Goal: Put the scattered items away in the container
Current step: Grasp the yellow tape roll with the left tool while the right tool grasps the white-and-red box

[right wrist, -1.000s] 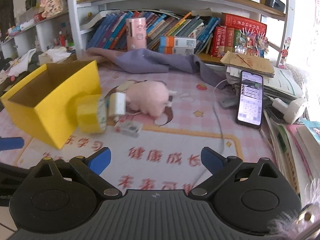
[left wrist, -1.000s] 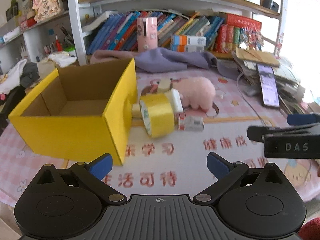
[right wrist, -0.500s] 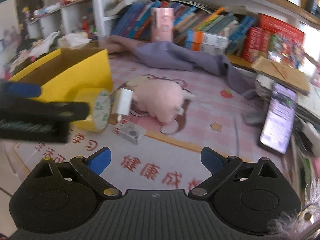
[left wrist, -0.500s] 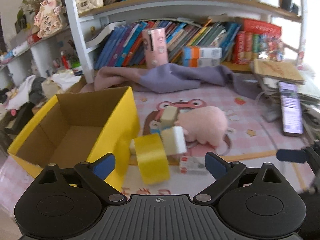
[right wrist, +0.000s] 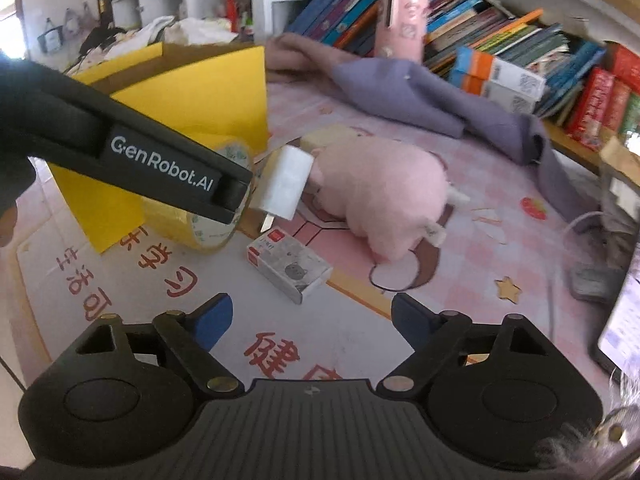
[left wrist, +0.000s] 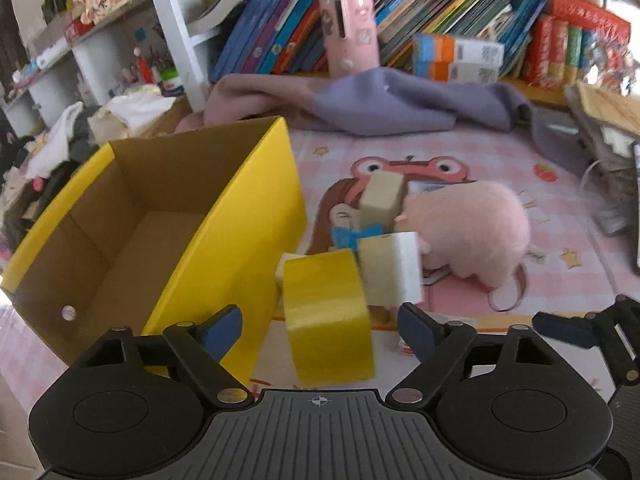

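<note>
A yellow cardboard box (left wrist: 240, 216), open and empty, stands at the left on the pink mat. A roll of yellow tape (left wrist: 326, 316) stands on edge beside it, between my left gripper's open fingers; my left gripper (left wrist: 320, 326) is not closed on it. Behind the roll are a white charger plug (left wrist: 390, 272), a beige block (left wrist: 382, 196) and a pink plush toy (left wrist: 468, 232). My right gripper (right wrist: 306, 314) is open and empty, just short of a small grey-and-red carton (right wrist: 290, 270). The plug (right wrist: 282, 186), plush (right wrist: 380, 192) and tape (right wrist: 204, 228) also show there.
A purple cloth (left wrist: 400, 104) lies at the back before a bookshelf with a pink tube (left wrist: 352, 36). A phone (right wrist: 622, 328), cable and papers lie at the right. My left gripper's black body (right wrist: 120, 148) crosses the right wrist view at the left.
My left gripper has moved forward and over the tape roll, which now sits between its fingers. My right gripper has moved left and closer to the small carton.
</note>
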`<state>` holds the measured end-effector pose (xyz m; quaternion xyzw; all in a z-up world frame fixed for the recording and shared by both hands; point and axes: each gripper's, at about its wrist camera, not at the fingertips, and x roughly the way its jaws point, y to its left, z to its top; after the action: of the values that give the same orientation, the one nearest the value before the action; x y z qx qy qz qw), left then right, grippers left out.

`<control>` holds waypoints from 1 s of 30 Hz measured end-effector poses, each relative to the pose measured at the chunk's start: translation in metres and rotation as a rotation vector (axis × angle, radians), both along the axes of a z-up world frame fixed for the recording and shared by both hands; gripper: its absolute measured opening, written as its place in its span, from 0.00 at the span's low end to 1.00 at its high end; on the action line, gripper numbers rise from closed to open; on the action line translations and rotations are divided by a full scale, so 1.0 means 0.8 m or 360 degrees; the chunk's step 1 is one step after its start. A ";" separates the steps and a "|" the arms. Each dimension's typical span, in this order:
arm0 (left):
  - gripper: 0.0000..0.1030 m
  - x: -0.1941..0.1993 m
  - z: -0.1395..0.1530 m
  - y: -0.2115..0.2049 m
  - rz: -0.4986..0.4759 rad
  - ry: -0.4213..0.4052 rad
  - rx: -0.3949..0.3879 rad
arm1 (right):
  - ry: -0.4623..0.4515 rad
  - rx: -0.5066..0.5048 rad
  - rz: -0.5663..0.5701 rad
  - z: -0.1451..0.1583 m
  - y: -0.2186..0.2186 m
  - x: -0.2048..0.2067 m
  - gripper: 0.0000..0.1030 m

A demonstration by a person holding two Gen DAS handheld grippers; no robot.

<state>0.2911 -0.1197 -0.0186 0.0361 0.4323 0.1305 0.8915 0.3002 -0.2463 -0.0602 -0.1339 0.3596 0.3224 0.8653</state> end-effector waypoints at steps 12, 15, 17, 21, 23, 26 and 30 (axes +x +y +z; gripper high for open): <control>0.69 0.022 -0.016 -0.020 -0.0079 0.0109 0.0114 | -0.0013 0.0020 0.0182 -0.027 0.032 0.023 0.71; 0.62 0.027 -0.019 -0.013 -0.0026 0.0128 0.0093 | 0.0000 0.0057 0.0195 -0.028 0.029 0.028 0.65; 0.52 0.029 -0.021 -0.008 0.0008 0.0138 0.0090 | -0.0013 0.0065 0.0218 -0.027 0.030 0.027 0.59; 0.40 0.028 -0.022 -0.006 0.0017 0.0159 0.0073 | -0.0036 0.0077 0.0227 -0.026 0.030 0.030 0.43; 0.40 0.026 -0.018 -0.007 0.0008 0.0141 0.0068 | -0.0038 0.0075 0.0222 -0.025 0.030 0.030 0.38; 0.40 0.020 -0.010 -0.010 -0.0003 0.0106 0.0070 | -0.0034 0.0072 0.0227 -0.024 0.027 0.027 0.35; 0.39 0.011 -0.002 -0.013 -0.0012 0.0080 0.0048 | -0.0029 0.0071 0.0202 -0.020 0.020 0.025 0.31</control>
<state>0.2997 -0.1298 -0.0206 0.0542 0.4523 0.1327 0.8803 0.3202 -0.2303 -0.0760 -0.1401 0.3352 0.3832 0.8492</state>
